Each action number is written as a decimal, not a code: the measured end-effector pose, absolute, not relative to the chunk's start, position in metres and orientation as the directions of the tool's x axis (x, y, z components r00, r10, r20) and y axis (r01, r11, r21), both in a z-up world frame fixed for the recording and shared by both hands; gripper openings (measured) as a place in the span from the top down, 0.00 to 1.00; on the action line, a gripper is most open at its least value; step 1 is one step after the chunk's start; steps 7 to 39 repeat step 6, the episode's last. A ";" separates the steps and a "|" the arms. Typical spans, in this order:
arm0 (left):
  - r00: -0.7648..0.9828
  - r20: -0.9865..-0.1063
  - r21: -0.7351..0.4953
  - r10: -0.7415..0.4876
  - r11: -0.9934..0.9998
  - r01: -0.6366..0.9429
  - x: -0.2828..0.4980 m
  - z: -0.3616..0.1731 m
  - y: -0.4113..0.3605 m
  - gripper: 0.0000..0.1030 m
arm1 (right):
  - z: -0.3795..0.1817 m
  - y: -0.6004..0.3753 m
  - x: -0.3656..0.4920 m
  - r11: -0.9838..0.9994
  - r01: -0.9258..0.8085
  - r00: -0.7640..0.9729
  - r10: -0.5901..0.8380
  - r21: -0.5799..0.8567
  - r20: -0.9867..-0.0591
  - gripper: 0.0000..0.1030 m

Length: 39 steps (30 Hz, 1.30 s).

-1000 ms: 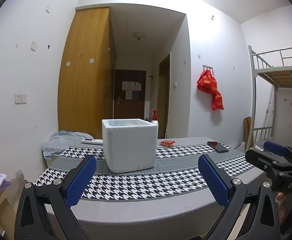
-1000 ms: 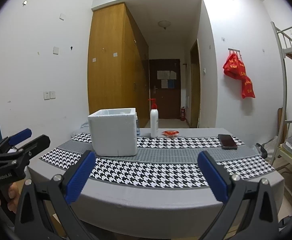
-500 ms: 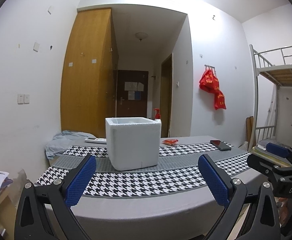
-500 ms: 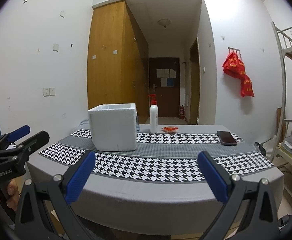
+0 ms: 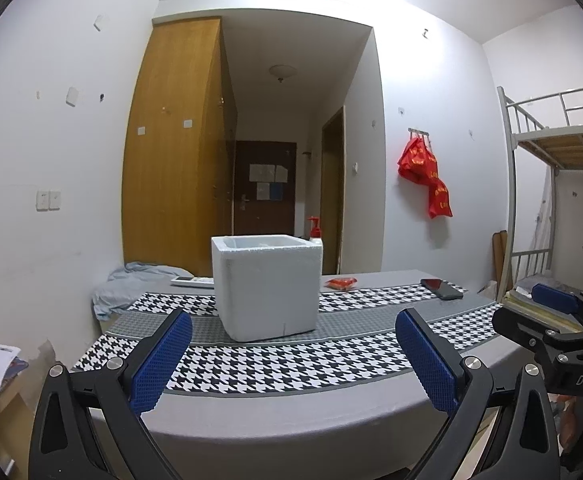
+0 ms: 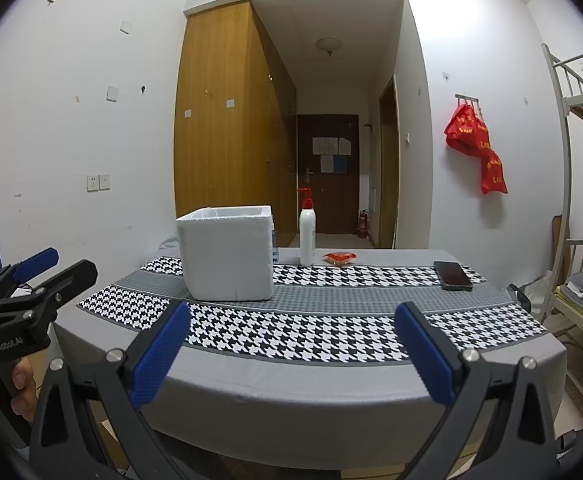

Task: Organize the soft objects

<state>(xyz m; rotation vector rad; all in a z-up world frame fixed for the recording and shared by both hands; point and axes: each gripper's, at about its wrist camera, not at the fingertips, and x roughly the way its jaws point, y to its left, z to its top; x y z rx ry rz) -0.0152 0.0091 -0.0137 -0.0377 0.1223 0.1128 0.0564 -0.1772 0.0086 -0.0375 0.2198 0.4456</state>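
- both cameras sit lower than a second ago, table edge nearer.
- left gripper point(image 5: 293, 358) and right gripper point(image 6: 291, 354) gape wide, empty.
- small red soft packet point(image 6: 339, 257) lies at the tabletop's far edge, beyond the white foam box point(image 6: 227, 254), nearer the right gripper.

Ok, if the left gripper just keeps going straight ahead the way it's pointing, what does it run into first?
Most likely the white foam box. The left gripper is open and empty, short of the table's near edge, and the box stands between its fingers' lines. Height is hard to judge; aimed lower, it might meet the houndstooth cloth first.
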 end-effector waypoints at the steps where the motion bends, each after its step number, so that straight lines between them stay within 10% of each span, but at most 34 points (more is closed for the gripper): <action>1: 0.986 -0.123 -0.030 0.109 0.993 -0.113 -0.015 -0.014 0.009 0.01 | 0.008 -0.177 0.056 0.902 -0.432 0.879 0.424 0.013 -0.219 0.00; 39: 0.988 -0.124 -0.010 0.092 0.995 -0.094 -0.015 -0.014 0.006 0.01 | 0.008 -0.177 0.057 0.896 -0.443 0.873 0.436 0.018 -0.220 0.00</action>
